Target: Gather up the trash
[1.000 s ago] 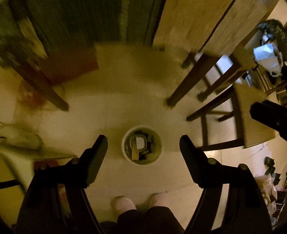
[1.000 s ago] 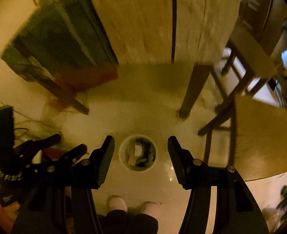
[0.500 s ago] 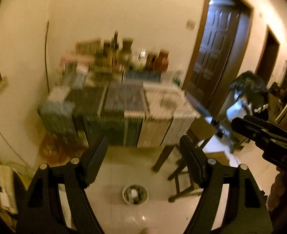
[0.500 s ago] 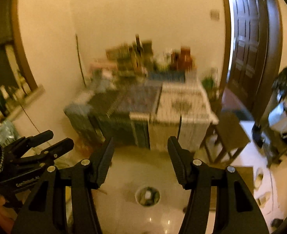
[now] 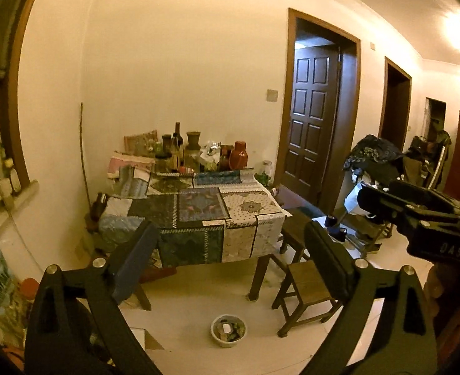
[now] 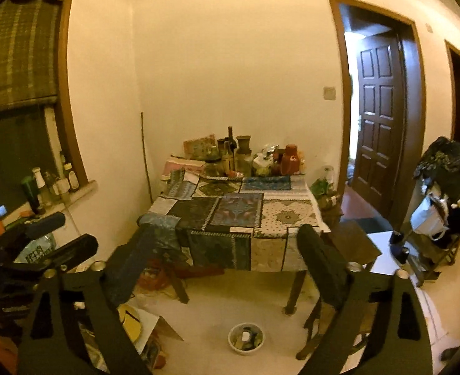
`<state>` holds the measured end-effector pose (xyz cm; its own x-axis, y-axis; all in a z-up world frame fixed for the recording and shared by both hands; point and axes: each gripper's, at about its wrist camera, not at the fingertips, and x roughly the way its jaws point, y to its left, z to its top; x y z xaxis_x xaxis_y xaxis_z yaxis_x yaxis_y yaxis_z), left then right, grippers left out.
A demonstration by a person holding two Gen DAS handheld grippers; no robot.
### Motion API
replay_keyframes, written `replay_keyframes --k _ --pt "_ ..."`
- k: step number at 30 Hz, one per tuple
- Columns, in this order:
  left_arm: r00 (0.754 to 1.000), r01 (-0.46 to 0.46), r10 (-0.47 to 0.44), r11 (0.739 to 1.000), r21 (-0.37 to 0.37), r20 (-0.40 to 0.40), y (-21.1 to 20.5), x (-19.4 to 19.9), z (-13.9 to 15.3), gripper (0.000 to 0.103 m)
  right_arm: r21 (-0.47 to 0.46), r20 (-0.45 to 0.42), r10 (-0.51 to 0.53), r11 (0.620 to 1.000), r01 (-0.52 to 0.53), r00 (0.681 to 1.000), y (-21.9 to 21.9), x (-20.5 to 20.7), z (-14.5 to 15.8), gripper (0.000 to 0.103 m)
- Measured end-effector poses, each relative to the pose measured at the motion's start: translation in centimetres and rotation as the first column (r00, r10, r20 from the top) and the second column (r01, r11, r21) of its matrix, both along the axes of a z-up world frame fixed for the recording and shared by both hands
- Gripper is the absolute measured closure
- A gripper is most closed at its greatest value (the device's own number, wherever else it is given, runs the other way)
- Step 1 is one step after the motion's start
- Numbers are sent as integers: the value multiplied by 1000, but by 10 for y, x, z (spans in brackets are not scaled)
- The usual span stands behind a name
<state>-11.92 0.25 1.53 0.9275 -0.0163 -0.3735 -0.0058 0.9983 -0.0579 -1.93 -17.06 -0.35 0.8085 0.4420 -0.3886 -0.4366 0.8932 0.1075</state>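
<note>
Warm yellow light fills a room where a patchwork-covered surface (image 5: 198,215) stands against the wall, and on the pale floor in front of it sits a small round trash bin (image 5: 228,330), already holding scraps. Both the left tongs (image 5: 230,268) and the right tongs (image 6: 226,265) have just been opening and now gape wide with nothing between their jaws. From either pair the bin lies below and ahead, well apart and roughly centred, so neither hand looks clearly nearer; being round and upright with its mouth up, it has no long axis to line up with

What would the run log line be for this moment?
left gripper: open, empty | right gripper: open, empty | trash bin: on floor by table
</note>
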Motion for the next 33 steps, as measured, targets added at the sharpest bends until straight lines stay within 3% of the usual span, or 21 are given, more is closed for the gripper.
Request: replay_keyframes --k 6,15,33 --pt "1000 8 -8 1000 -3 18 0 -23 3 7 -19 19 -22 1000 23 1000 1 -27 3 8" --pt "1000 9 -9 1000 -28 9 7 -26 0 7 -33 4 -31 999 31 1000 -2 -49 1 8" --pt "1000 -2 2 999 -36 -2 6 -27 -3 3 -37 -15 -26 999 25 1000 -2 -59 -4 8"
